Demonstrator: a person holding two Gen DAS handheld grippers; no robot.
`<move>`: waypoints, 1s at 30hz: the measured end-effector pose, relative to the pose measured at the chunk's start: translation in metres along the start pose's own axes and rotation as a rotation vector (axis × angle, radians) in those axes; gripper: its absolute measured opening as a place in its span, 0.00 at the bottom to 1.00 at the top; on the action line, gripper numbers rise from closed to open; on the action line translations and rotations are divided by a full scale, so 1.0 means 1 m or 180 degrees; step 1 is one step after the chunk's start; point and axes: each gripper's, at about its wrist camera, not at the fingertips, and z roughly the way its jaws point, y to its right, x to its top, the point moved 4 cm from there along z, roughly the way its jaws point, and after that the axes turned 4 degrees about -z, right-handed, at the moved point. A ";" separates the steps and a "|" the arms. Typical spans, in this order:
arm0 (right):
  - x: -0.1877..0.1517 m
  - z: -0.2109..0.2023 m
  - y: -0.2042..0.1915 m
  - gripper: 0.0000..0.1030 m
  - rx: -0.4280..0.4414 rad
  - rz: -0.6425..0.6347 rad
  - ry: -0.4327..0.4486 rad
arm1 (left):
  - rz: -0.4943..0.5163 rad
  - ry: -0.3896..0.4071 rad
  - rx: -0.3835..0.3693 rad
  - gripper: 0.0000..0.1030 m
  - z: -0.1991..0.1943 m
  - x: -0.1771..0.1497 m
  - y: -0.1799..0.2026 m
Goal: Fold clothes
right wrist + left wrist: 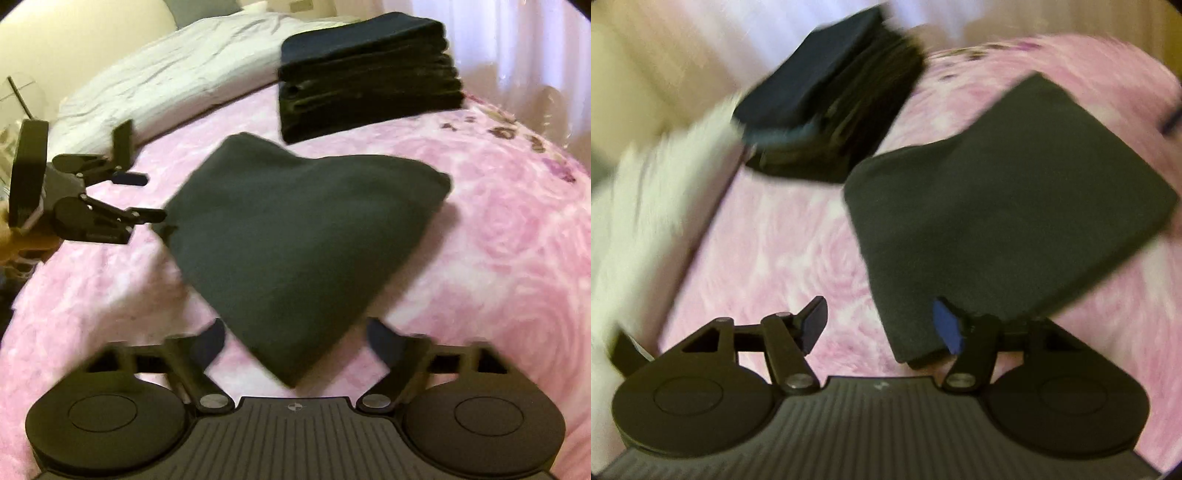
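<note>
Fold done: dark grey folded cloth on pink bed | left gripper, right gripper fingers apart, empty | pending: transfer to black folded stack

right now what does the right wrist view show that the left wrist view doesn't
Only the right wrist view shows the left gripper from outside, jaws open, at the folded cloth's left corner, whether touching is unclear. It also shows the right gripper, open, with the cloth's near corner between its fingers, and a clear container at far left.

Only the left wrist view shows the left gripper from behind, one fingertip at the cloth's edge.

Both show the cloth, the dark stack, the pink blanket and the white bedding.
</note>
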 end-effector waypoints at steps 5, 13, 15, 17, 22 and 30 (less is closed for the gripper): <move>-0.024 0.028 0.044 0.88 0.0361 0.1692 0.0117 | 0.0364 0.0134 -0.0130 0.67 -0.012 -0.021 0.023; -0.042 0.064 0.056 0.30 0.0622 0.2605 0.0157 | -0.0251 -0.0043 -0.0309 0.66 -0.015 -0.025 0.009; -0.036 0.044 0.060 0.27 0.0647 0.2528 0.0085 | -0.0634 -0.0118 -0.0476 0.66 -0.024 -0.021 0.000; -0.026 0.016 0.068 0.27 0.0596 0.2376 0.0025 | -0.1081 -0.0177 -0.0621 0.66 -0.031 -0.018 -0.008; -0.032 -0.050 0.117 0.27 0.0054 0.2207 -0.0060 | -0.1959 -0.0282 -0.0946 0.71 -0.044 -0.013 -0.002; -0.040 -0.062 0.133 0.48 -0.0275 0.1796 -0.0278 | -0.2766 -0.0486 -0.1285 0.69 -0.020 -0.005 0.039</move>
